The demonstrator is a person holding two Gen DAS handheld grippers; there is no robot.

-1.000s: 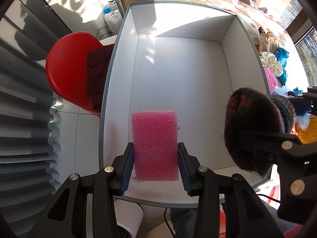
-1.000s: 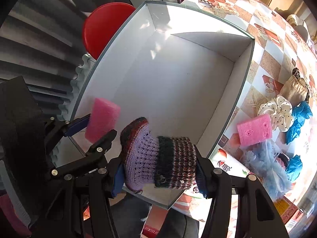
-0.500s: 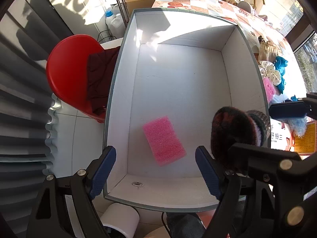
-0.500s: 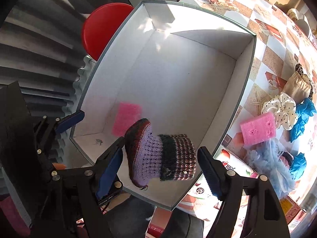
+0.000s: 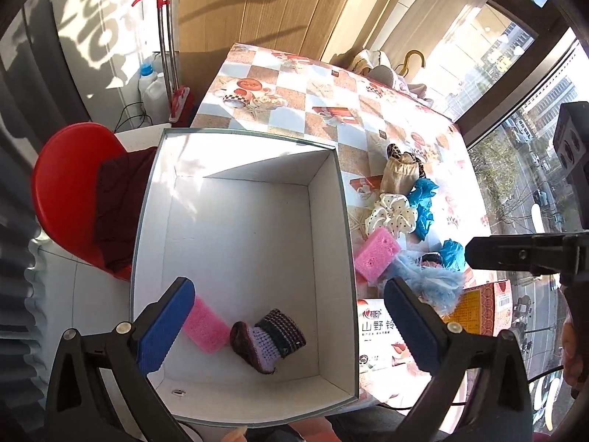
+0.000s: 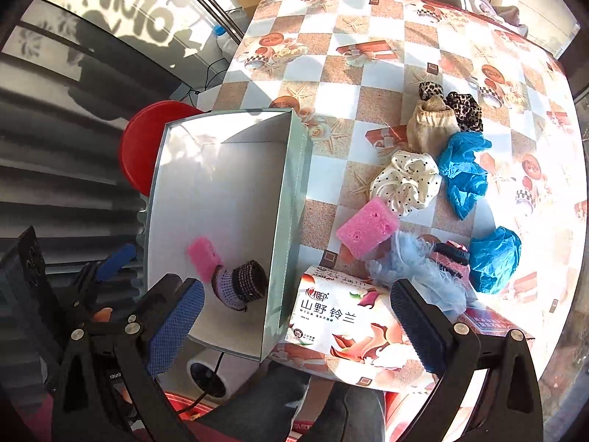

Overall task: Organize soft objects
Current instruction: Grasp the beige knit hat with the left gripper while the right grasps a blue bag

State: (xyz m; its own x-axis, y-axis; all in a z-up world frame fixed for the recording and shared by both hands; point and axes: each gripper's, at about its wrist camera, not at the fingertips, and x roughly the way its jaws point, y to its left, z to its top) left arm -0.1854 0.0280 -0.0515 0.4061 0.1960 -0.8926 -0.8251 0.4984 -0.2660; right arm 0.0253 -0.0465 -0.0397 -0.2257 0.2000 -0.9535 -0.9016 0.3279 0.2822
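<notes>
Knitted sock and sponge lie in the box

The knitted sock [image 5: 267, 339] lies on its side (cuff towards the table), touching one pink sponge [image 5: 206, 328] in the white box [image 5: 243, 221]. A second pink sponge [image 6: 367, 228] waits outside. The left gripper [image 5: 289, 328] and right gripper [image 6: 296, 328] have just been opening, wide and empty.

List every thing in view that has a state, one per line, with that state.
Left tongs: open, empty, jaws just opened.
Right tongs: open, empty, jaws just opened.
White box: open-topped, holding two items.
Pink sponge in box: lying flat on the floor of the box.
Knitted bootie: on its side, touching that sponge.
Second pink sponge: on the table, outside the box.
Tissue pack: lying on the table beside the box.
</notes>
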